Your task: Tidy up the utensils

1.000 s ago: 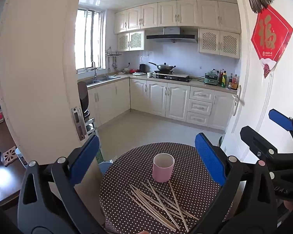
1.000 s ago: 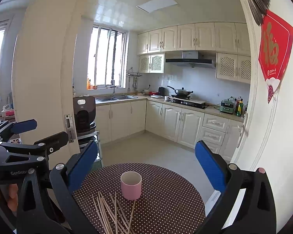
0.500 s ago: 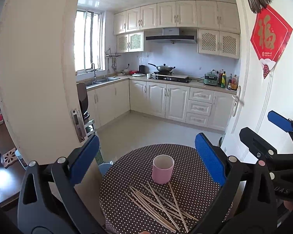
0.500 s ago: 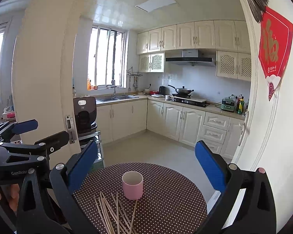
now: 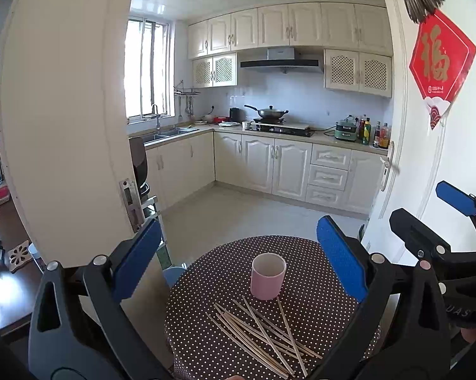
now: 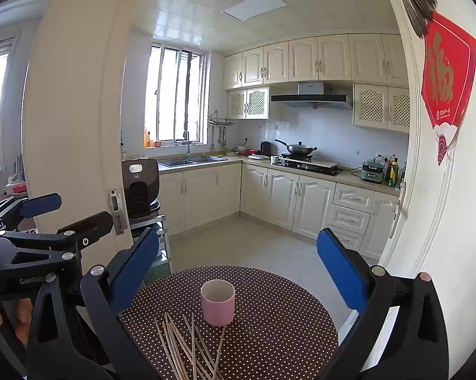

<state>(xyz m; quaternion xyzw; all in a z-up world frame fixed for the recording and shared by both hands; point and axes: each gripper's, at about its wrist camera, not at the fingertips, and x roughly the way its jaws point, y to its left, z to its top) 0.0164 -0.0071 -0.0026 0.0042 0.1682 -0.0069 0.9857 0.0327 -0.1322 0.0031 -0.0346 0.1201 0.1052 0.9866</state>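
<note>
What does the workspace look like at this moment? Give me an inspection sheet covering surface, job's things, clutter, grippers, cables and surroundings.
Surface: round table with a dark, white-dotted cloth.
Job's things: pink cup upright and looking empty; chopsticks scattered loose on the cloth in front of it, none in the cup.
Clutter: nothing seen on the table.
Grippers: left gripper open, holding nothing, above the near edge; right gripper open, holding nothing, beside it.
Cables: nothing seen near the table.
Surroundings: open door on the left, kitchen behind with a wok on the stove, red wall decoration on the right.
</note>
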